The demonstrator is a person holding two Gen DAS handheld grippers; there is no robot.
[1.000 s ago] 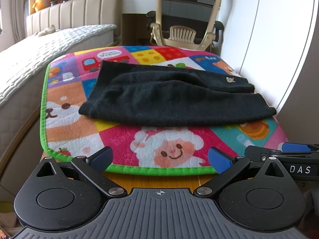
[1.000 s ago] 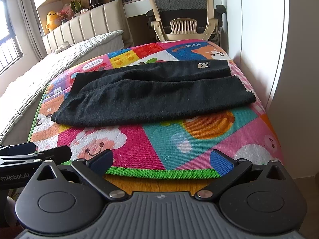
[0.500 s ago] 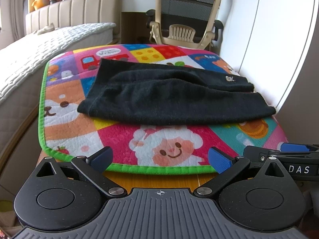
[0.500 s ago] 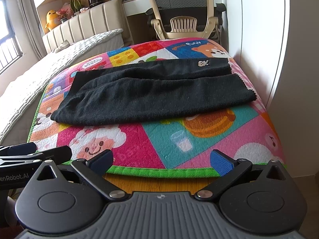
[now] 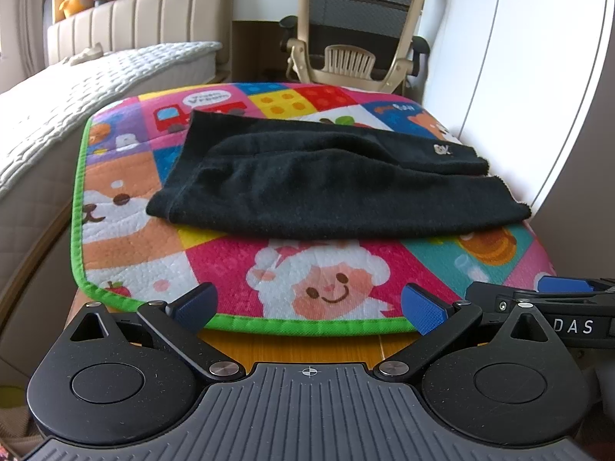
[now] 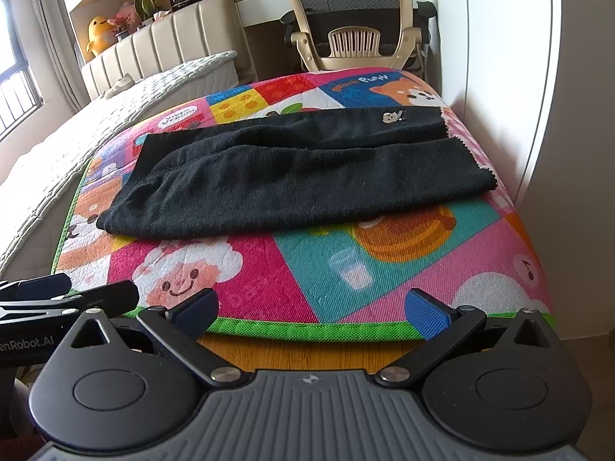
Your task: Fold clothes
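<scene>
Play mat, cartoon print with green edging, covers the table. Black garment lies folded lengthwise across the mat's centre, at 12 o'clock from both grippers, small embroidered logo toward 1 o'clock. Left gripper: jaws spread wide, empty, at the mat's near edge. Right gripper: same, spread and empty.
</scene>
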